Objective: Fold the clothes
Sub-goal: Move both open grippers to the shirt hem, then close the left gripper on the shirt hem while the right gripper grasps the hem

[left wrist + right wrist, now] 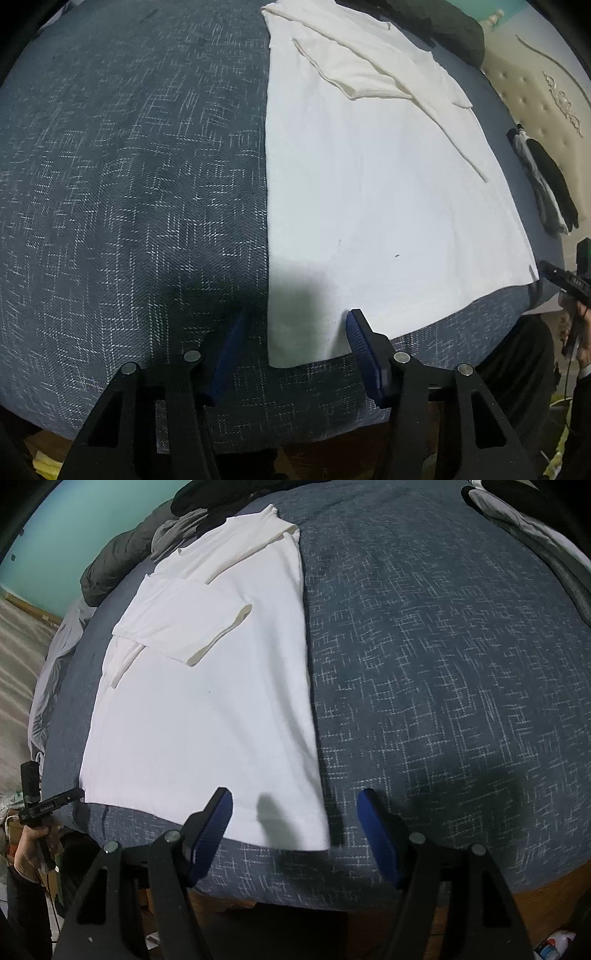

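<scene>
A white T-shirt [369, 192] [207, 716] lies flat on the dark blue patterned bed cover [129, 184] [443, 664]. Its sides and sleeves are folded inward and its hem is at the near edge of the bed. My left gripper [295, 325] points down over the hem's left corner. Its jaws are apart, with one blue pad over the cover and the other over the shirt, and the corner lies between them ungripped. My right gripper [295, 799] hangs open over the hem's right corner, which lies between its blue pads [218, 819].
A dark grey heap of clothes [450, 29] [118, 561] lies past the shirt's collar. Black and grey garments [546, 184] lie beside a cream tufted headboard [546, 85]. The bed's wooden edge [535, 897] runs just below the grippers. A person's hand [26, 853] shows at the left.
</scene>
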`<state>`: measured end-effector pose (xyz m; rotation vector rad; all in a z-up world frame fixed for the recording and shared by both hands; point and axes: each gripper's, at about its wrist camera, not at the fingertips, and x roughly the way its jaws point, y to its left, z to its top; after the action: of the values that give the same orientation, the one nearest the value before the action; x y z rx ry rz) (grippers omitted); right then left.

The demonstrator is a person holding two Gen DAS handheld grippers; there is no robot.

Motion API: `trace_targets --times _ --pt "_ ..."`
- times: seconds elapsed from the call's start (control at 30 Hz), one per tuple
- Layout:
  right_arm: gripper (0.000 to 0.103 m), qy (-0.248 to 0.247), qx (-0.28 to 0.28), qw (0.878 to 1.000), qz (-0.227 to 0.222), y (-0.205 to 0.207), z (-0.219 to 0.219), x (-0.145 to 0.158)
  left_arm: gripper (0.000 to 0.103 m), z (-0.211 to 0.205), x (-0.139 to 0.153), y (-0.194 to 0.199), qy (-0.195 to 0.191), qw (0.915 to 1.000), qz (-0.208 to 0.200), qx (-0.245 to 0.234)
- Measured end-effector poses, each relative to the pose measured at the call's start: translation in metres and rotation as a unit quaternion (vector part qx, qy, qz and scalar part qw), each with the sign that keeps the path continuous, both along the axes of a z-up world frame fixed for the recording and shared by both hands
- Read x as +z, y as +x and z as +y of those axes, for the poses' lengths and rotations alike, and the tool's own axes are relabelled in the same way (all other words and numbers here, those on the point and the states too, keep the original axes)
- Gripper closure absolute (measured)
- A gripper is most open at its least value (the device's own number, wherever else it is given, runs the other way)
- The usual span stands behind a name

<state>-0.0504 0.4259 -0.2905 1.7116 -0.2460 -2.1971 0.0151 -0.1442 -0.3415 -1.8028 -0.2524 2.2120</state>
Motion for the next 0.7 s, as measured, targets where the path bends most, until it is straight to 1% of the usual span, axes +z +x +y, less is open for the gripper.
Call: trace_targets --times 0.17,0.2,0.3,0.33,0.43,0.5,0.57,0.6,0.63,0.7 --pt "0.032 -0.002 -0.001 1.0 -0.001 -0.0007 -0.001 -0.001 0.044 -0.0015 0.0011 0.0014 0.003 1.0 0.002 -0.003" --pt "0.032 -0.002 -0.001 1.0 -0.001 -0.0007 -0.0014 -0.0013 0.048 -0.0017 0.0017 0.002 0.001 1.0 0.003 -0.004" --pt "0.032 -0.002 0.0 1.0 -0.002 -0.0006 -0.0025 -0.0022 0.063 -0.0034 0.0034 0.0035 0.002 1.0 0.007 -0.004" --pt "0.032 -0.002 0.0 1.0 -0.002 -0.0005 -0.0028 -0.0026 0.066 -0.0046 0.0037 0.0037 0.005 1.0 0.007 -0.002" --pt "0.032 -0.002 -0.001 1.0 -0.002 -0.0006 -0.0029 -0.0035 0.07 -0.0056 0.0032 0.0043 0.015 0.9999 0.004 -0.002" --pt "0.032 -0.003 -0.002 1.0 -0.003 -0.0006 -0.0026 -0.004 0.071 -0.005 0.0032 0.0045 0.015 0.9999 0.003 -0.003" --pt "0.032 -0.003 -0.003 1.0 -0.002 -0.0004 -0.0019 -0.0042 0.075 -0.0043 0.0034 0.0045 0.016 0.9999 0.003 -0.005" --pt "0.032 -0.003 -0.003 1.0 -0.003 -0.0005 -0.0016 -0.0044 0.08 -0.0039 0.0037 0.0046 0.018 0.9998 0.003 -0.007" --pt "0.032 -0.004 -0.003 1.0 -0.003 -0.0007 -0.0012 -0.0047 0.09 -0.0035 0.0041 0.0047 0.021 0.9997 0.004 -0.008" --pt "0.032 -0.004 -0.003 1.0 -0.003 -0.0007 -0.001 -0.0052 0.094 -0.0028 0.0055 0.005 0.022 0.9997 0.006 -0.009"
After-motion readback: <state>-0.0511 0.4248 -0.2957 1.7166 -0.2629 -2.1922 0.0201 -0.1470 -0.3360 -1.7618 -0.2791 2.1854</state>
